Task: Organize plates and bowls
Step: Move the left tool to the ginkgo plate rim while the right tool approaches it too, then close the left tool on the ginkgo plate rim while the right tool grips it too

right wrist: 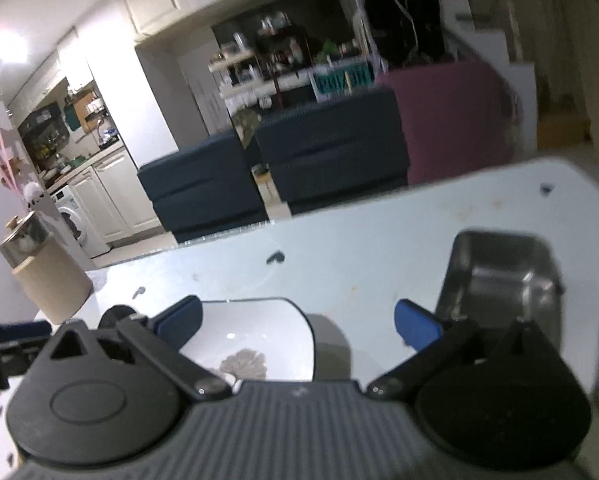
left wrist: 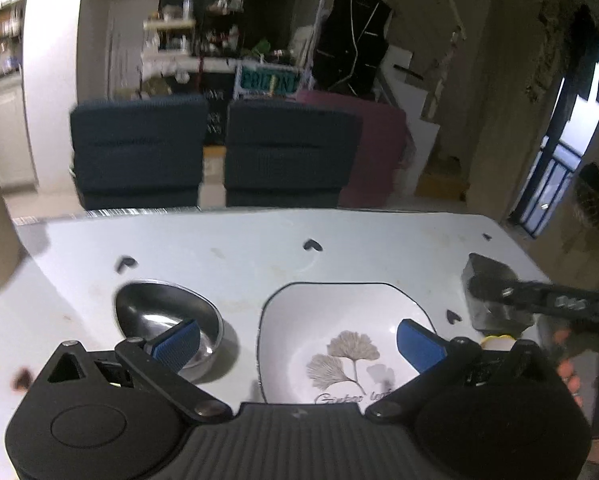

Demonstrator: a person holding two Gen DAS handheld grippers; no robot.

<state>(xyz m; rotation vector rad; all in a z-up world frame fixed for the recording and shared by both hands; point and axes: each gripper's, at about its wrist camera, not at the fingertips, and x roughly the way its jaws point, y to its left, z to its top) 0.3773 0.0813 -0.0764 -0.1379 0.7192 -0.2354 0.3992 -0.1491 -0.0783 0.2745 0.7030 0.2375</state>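
Steel bowl (left wrist: pixel 169 320) only in left view, beside plate (left wrist: pixel 339 340).

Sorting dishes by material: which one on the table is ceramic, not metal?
The white square plate with the leaf print and dark rim; the round bowl and rectangular tray are shiny steel.

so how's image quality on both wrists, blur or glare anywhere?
Left wrist: background chairs smeared by motion blur, white plate fairly sharp, bright highlight inside the steel bowl. Right wrist: blurrier overall, square steel dish soft, ceiling lights blown out at upper left.
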